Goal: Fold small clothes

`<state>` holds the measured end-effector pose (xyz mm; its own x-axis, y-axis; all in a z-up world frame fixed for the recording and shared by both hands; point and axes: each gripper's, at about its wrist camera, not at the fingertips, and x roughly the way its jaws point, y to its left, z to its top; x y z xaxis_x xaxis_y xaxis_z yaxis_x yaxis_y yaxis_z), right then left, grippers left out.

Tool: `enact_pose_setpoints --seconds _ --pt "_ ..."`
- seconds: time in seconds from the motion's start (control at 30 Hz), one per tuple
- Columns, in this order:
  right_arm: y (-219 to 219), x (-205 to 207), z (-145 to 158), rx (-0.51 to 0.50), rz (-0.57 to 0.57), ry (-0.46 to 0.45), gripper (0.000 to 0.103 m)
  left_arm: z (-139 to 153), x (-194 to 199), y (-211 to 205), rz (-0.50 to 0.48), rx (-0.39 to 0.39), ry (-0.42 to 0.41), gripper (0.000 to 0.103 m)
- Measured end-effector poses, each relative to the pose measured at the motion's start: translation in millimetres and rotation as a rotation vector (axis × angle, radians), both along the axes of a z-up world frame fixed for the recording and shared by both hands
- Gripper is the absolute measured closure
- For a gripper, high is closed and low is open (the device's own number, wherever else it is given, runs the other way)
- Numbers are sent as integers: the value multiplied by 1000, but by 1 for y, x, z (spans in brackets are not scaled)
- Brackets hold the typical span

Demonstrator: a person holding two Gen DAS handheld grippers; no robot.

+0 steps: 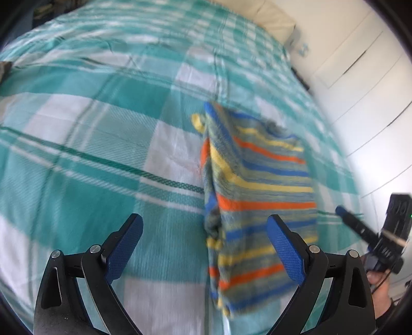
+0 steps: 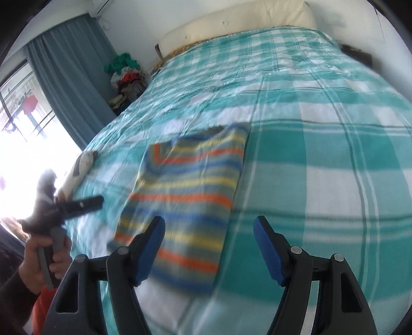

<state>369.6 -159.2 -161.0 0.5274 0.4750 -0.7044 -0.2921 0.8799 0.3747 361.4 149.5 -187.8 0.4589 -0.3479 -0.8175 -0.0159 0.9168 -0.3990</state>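
A small striped knit garment [image 1: 260,190], in blue, orange, yellow and grey bands, lies folded lengthwise on the teal-and-white checked bedspread [image 1: 103,144]. It also shows in the right wrist view [image 2: 185,203]. My left gripper [image 1: 204,232] is open and empty, hovering above the bed just left of the garment's near end. My right gripper [image 2: 209,233] is open and empty above the garment's near right edge. The right gripper shows at the right edge of the left wrist view [image 1: 370,229]; the left gripper shows at the left of the right wrist view [image 2: 77,206]. Both views are motion-blurred.
A cream headboard cushion [image 2: 239,20] stands at the bed's far end. A pile of clothes [image 2: 126,80] sits by the blue curtain [image 2: 69,74] and bright window. White wardrobe doors [image 1: 360,77] run along the bed's other side. A pale object [image 2: 82,165] lies at the bed's window-side edge.
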Motion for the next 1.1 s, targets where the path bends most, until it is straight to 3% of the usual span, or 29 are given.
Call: enact_pose_setpoints --seconds 0.13,0.2,0.23,0.27,0.33,0.37,0.57,0.7,0.8,0.9,0.97,1.0,1.1 --pt "23 51 -25 46 52 128 32 -14 25 -21 -22 54 9 8" --pt "35 66 -49 27 68 233 38 -17 31 -37 -74 58 1 37" --pt "39 68 -56 -9 49 244 50 -20 35 -47 -108 75 12 75" --pt "44 66 -56 -42 38 224 63 -22 37 -53 -119 99 19 80" --pt "54 58 -46 -97 30 159 78 -15 37 -57 -107 130 2 87" --pt "59 52 -37 -119 31 121 80 -8 35 -57 -103 136 -12 88" --pt "77 22 21 -133 49 -61 81 46 13 -50 -112 145 -131 89" --pt "75 9 47 -97 33 -98 81 80 1 -44 -113 125 -196 89" --pt "78 9 56 -94 29 -121 81 87 5 -48 -113 142 -228 88" --pt "73 20 45 -100 12 -124 74 66 15 -53 -76 240 -190 66" --pt "66 21 33 -182 -11 -51 45 56 3 -50 -36 330 -159 56" --pt "59 13 34 -192 -15 -53 40 57 -10 -50 -45 340 -176 52" --pt "42 -32 50 -293 -4 -128 17 70 -64 -55 -53 449 -243 14"
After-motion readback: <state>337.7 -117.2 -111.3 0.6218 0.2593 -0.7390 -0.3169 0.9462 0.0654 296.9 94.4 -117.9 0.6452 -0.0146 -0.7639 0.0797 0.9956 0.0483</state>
